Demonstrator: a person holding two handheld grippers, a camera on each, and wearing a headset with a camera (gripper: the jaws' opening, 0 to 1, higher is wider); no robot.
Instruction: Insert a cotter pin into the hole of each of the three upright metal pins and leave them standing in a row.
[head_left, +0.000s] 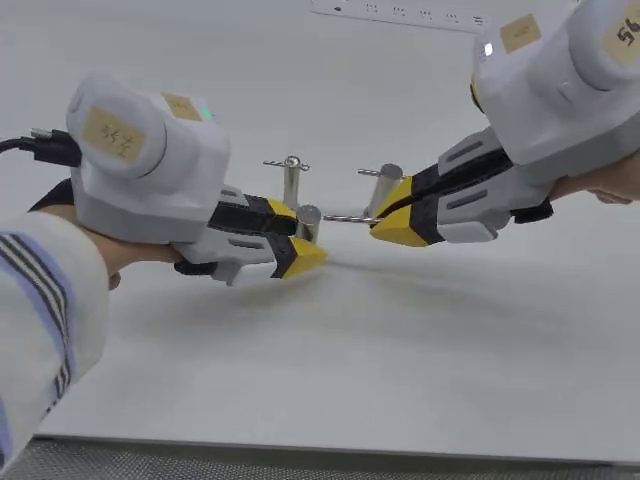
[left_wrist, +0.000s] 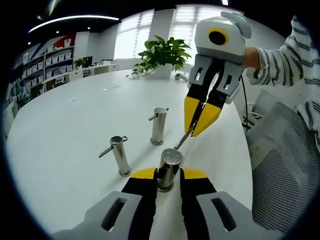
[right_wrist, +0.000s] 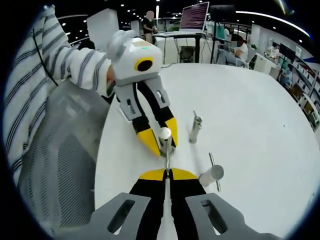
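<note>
On the tabletop (head_left: 350, 345), our left gripper (head_left: 300, 250) clamps the last bare metal pin (head_left: 308, 216); next our right gripper (head_left: 385, 226) must push its gripped cotter pin (head_left: 347, 218) through.

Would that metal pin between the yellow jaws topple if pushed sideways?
Probably: the metal pin is tall on a narrow base, so a push from the cotter pin might tip it. It looks solid metal, likely heavy and stiff. The left hand-held gripper seems to brace it.

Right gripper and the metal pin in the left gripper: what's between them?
The cotter pin: the right gripper holds it, its tip at the metal pin in the left gripper. Clearest in the left gripper view.
</note>
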